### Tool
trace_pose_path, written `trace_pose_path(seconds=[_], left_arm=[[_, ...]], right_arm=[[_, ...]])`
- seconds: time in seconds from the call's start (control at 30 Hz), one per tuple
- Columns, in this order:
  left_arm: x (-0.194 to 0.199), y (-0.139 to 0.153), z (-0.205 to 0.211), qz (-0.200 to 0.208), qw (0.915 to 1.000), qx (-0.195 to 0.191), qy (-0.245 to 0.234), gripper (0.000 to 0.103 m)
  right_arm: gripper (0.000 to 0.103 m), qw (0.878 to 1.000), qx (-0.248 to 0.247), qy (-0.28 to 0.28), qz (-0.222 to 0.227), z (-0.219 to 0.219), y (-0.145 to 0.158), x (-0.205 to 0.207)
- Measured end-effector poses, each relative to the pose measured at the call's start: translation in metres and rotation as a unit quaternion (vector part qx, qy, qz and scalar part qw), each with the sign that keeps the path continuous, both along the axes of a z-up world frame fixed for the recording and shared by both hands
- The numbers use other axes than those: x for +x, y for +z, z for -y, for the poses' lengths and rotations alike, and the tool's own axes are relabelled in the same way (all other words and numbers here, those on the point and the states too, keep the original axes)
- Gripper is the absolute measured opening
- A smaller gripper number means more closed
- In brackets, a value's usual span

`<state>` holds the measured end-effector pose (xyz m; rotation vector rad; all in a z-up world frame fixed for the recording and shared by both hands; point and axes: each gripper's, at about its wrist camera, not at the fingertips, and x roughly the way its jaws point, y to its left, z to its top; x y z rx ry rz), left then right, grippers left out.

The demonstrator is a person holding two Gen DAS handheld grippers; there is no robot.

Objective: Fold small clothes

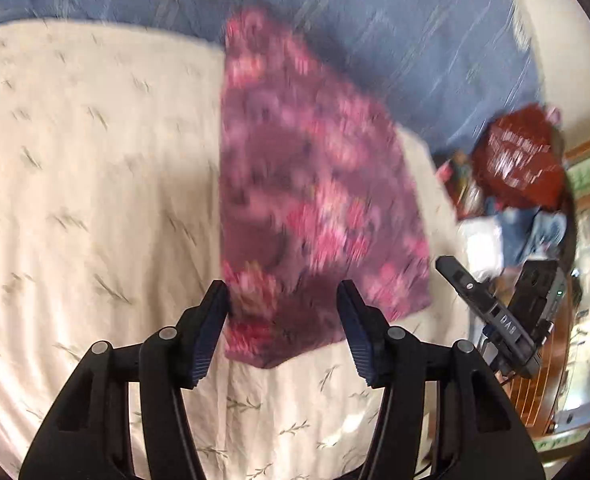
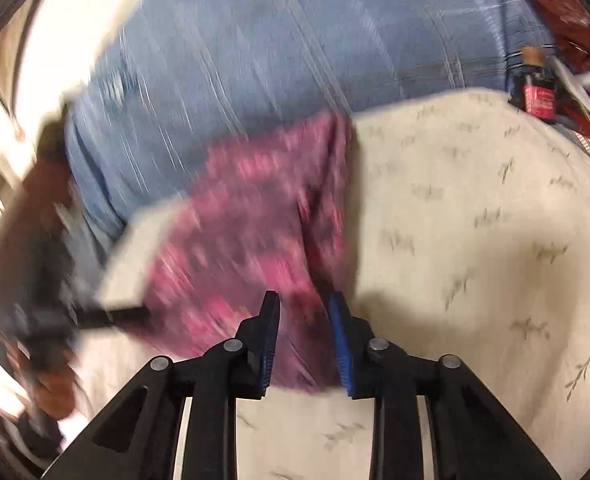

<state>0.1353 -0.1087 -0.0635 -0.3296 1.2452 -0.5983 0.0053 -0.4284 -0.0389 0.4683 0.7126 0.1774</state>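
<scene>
Fold in progress on a small floral garment (image 1: 315,184). The purple-and-pink piece lies as a long panel on the cream leaf-print bedsheet (image 1: 95,160), its far end reaching onto the blue striped blanket (image 1: 375,20); its near edge sits between your two grippers. Your left gripper (image 1: 283,296) stands with jaws apart, the cloth's near corner below the gap and neither pad pressing it. Your right gripper (image 2: 303,308) shows jaws narrowly parted over the near hem, again clamping nothing as far as the blurred view allows. Judged from this, one fold has just been laid and released. The next move calls for choosing a fresh edge, probably the near hem, closing both jaws on it at matching corners, then carrying it evenly toward the far end without dragging the lower layer.
</scene>
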Motion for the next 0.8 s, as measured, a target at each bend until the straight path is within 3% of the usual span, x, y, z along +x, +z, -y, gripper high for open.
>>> trace_pose_path(seconds=[0.1,0.23,0.3,0.37,0.43,0.5,0.67,0.8], left_arm=[[0.030,0.013,-0.006,0.007,0.9995,-0.016,0.028,0.059],[0.079,0.009,0.011,-0.017,0.9986,-0.014,0.048,0.059],[0.095,-0.002,0.028,-0.017,0.9987,0.008,0.047,0.059],[0.103,-0.019,0.046,-0.017,0.9979,0.047,0.041,0.059],[0.106,-0.039,0.058,-0.030,0.9969,0.062,0.037,0.061],[0.102,-0.036,0.056,-0.012,0.9981,0.046,0.040,0.063],[0.092,-0.028,0.039,-0.018,0.9986,0.017,0.046,0.063],[0.088,-0.008,0.043,0.045,0.9937,0.074,0.071,0.063]], right_arm=[[0.036,0.999,0.039,-0.018,0.011,0.018,0.012,0.015],[0.036,0.999,0.033,-0.043,-0.007,0.018,0.013,0.063],[0.035,0.998,0.060,-0.030,0.002,0.015,0.013,0.091],[0.033,0.999,0.041,-0.022,-0.004,0.006,0.003,0.107],[0.028,0.999,-0.007,-0.003,-0.050,-0.005,-0.018,0.130],[0.028,0.999,-0.024,0.008,-0.037,-0.007,-0.019,0.128],[0.036,1.000,0.005,-0.011,-0.024,0.015,-0.005,0.113],[0.038,0.998,0.026,-0.038,-0.037,0.039,-0.008,0.119]])
